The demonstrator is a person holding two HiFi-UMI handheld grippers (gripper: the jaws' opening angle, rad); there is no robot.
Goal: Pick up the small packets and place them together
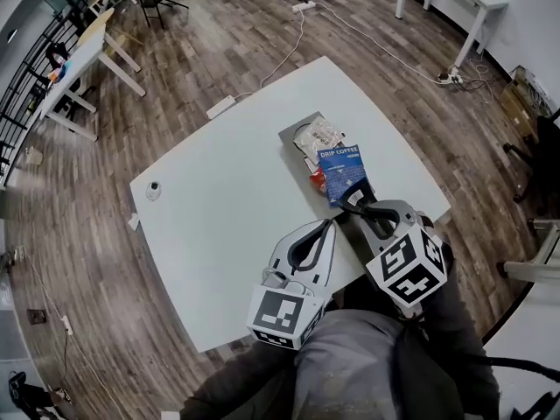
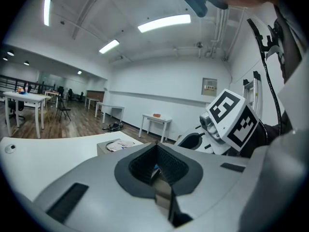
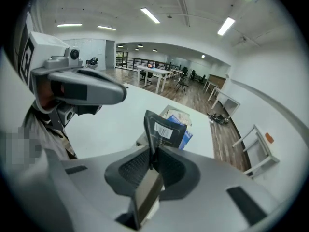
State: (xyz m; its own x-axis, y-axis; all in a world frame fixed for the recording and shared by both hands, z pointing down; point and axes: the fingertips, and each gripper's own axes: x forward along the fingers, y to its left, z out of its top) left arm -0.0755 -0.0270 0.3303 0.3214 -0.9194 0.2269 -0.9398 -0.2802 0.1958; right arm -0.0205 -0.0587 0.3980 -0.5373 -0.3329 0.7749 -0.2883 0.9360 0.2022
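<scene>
A low grey tray (image 1: 293, 133) near the table's far edge carries a white packet (image 1: 317, 135) and a red one (image 1: 318, 181). Just on its near side my right gripper (image 1: 353, 205) is shut on the lower edge of a blue drip coffee packet (image 1: 342, 171), holding it up above the table. In the right gripper view the packet's dark back with a barcode label (image 3: 165, 128) stands upright between the jaws of the right gripper (image 3: 152, 154). My left gripper (image 1: 330, 225) hovers beside it on the left, jaws together with nothing in them. In its own view the left gripper (image 2: 155, 148) faces the tray (image 2: 107, 147).
The white table (image 1: 227, 199) also bears a small round object (image 1: 154, 189) near its left corner. A power strip (image 1: 220, 106) and cables lie on the wooden floor beyond. Other white desks (image 1: 83, 59) stand at the far left.
</scene>
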